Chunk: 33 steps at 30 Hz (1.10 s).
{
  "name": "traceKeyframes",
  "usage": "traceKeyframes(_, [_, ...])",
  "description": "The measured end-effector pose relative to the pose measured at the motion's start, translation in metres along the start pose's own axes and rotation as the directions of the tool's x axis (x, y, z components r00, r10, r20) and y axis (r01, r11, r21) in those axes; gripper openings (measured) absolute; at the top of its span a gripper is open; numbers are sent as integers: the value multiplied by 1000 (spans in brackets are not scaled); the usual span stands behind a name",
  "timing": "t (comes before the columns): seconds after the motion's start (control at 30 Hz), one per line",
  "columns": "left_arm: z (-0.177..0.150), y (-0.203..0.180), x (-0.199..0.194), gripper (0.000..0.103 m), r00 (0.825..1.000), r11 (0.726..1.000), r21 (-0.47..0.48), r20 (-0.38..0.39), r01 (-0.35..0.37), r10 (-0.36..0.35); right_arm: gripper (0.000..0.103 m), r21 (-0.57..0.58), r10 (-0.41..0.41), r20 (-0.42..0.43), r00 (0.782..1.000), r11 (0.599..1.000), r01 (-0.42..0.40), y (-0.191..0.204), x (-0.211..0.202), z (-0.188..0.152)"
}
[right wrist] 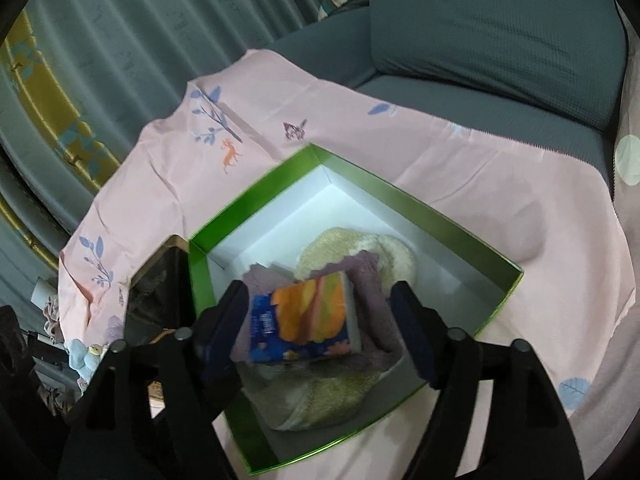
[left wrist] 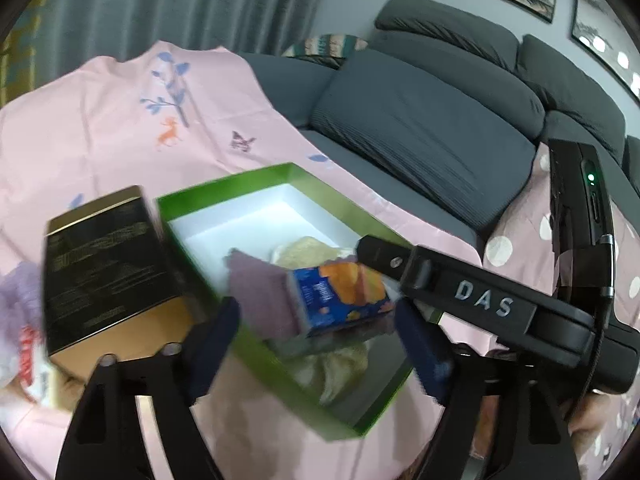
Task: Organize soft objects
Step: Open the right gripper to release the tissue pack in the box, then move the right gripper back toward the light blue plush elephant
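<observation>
A green box [left wrist: 256,354] [right wrist: 198,272] with a white inside lies on a pink cloth. In it lie a cream fluffy cloth [left wrist: 304,254] [right wrist: 332,396], a mauve towel [left wrist: 260,300] [right wrist: 372,280] and on top a blue and orange tissue pack [left wrist: 340,300] [right wrist: 308,324]. My left gripper [left wrist: 316,348] is open over the box's near side. My right gripper [right wrist: 320,332] is open, its fingers either side of the tissue pack and clear of it. The right gripper's body [left wrist: 472,300] shows in the left wrist view, reaching in from the right.
A black and gold box [left wrist: 108,264] [right wrist: 156,300] stands against the green box's left side. A purple soft item and a red and white pack [left wrist: 24,344] lie at the far left. Grey sofa cushions [left wrist: 420,128] [right wrist: 496,32] lie behind. Small plush toys [right wrist: 86,356] lie at left.
</observation>
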<state>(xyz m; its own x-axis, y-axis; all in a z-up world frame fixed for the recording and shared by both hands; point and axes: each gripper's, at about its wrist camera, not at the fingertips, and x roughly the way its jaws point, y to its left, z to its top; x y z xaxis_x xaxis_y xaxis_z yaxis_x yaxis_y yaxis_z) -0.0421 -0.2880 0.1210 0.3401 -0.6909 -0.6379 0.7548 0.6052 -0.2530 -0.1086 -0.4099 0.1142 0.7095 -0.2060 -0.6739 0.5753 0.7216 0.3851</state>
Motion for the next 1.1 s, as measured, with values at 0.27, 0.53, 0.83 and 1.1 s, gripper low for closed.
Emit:
traceKeyframes(0.27, [-10, 36, -68, 92, 992, 992, -76, 63, -101, 106, 97, -93, 15, 58, 998, 996, -10, 35, -20, -7])
traceKeyframes(0.53, [-40, 90, -136, 96, 957, 945, -215, 100, -246, 272, 102, -233, 49, 88, 995, 972, -27, 83, -34, -24])
traceKeyframes(0.83, [-92, 173, -209, 96, 884, 826, -423, 112, -372, 455, 102, -389, 112, 48, 993, 917, -85, 140, -35, -55])
traceKeyframes(1.1, [-144, 244, -231, 96, 825, 678, -594, 42, -433, 563, 102, -496, 125, 61, 990, 865, -79, 188, -31, -88])
